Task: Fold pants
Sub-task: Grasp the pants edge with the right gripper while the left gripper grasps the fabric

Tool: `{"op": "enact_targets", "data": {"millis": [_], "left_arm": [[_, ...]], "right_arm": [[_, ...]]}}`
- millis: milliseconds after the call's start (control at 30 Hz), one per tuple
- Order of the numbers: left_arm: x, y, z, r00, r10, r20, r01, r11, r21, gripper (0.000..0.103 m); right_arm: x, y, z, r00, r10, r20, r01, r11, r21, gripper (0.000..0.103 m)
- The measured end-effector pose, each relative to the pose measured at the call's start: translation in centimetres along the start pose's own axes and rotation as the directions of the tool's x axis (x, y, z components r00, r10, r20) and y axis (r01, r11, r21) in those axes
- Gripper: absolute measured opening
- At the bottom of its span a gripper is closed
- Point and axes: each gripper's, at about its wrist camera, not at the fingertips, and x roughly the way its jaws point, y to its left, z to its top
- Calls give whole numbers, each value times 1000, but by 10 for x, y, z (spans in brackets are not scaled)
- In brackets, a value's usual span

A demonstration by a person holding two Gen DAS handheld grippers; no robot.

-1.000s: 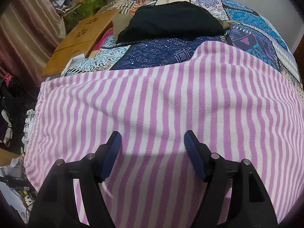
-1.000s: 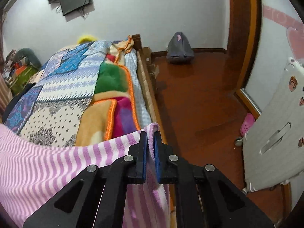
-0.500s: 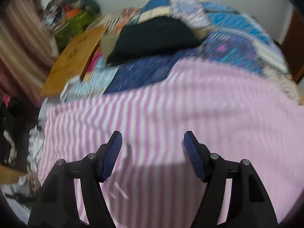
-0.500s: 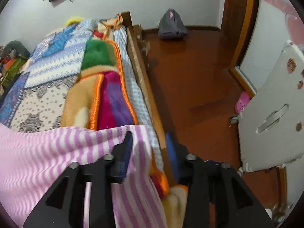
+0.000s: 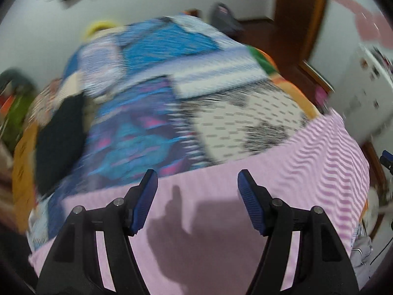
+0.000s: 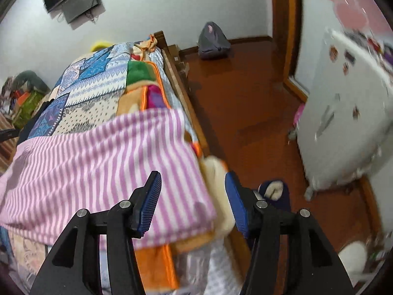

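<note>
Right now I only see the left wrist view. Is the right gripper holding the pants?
Observer: No. The right gripper is open; its jaws have just been opening, with the pants edge lying loose between them.
Operator: What's on the floor there?
Observer: A dark slipper, just past its right finger.
Operator: Is the pants' corner on the bed?
Observer: Yes, on an orange blanket at the bed's side.

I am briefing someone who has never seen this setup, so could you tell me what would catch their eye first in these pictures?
The pink-and-white striped pants dominate, spread flat across the near end of the bed. Beyond them lies the bright patchwork quilt, and red-brown wooden floor runs along the bed's right. Both the left gripper and right gripper hover open above the fabric, holding nothing.
</note>
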Motion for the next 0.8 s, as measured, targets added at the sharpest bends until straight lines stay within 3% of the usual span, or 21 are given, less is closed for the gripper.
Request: {"op": "enact_targets", "data": {"millis": [200,333,433,500,533,567,600,700,800], "left_arm": [[54,-70,18,997,-28,-68,40,981,191,68],[75,-90,21,992,-56,-110,82,965,247,68],[85,-100,22,990,-67,-121,99,955,281,67],[88,-102,23,986,-99,-135,134,950,283,52],[88,-103,23,984,-114,-140,150,948,281,38],[89,-104,23,982,-124,-142,160,947,280,28],[87,-105,22,984,-118,-133,153,945,288,24],[82,-109,17,988,-104,-116,136,938,319,13],[78,-108,14,989,-103,-105,132,937,324,9]], "right_arm": [[9,-8,-33,1000,-3,-31,6,995,100,50],[19,-17,-39,999,35,-27,-30,982,187,50],[25,-15,-37,999,49,-10,-46,981,186,50],[31,-11,-38,998,55,-23,-51,984,170,50],[36,-10,-37,998,61,-28,-55,984,170,48],[37,-10,-38,997,67,-24,-62,983,170,37],[39,-10,-39,997,74,-22,-69,983,168,27],[39,-11,-40,997,79,1,-78,982,169,9],[36,-12,-40,996,90,22,-93,982,165,7]]}}
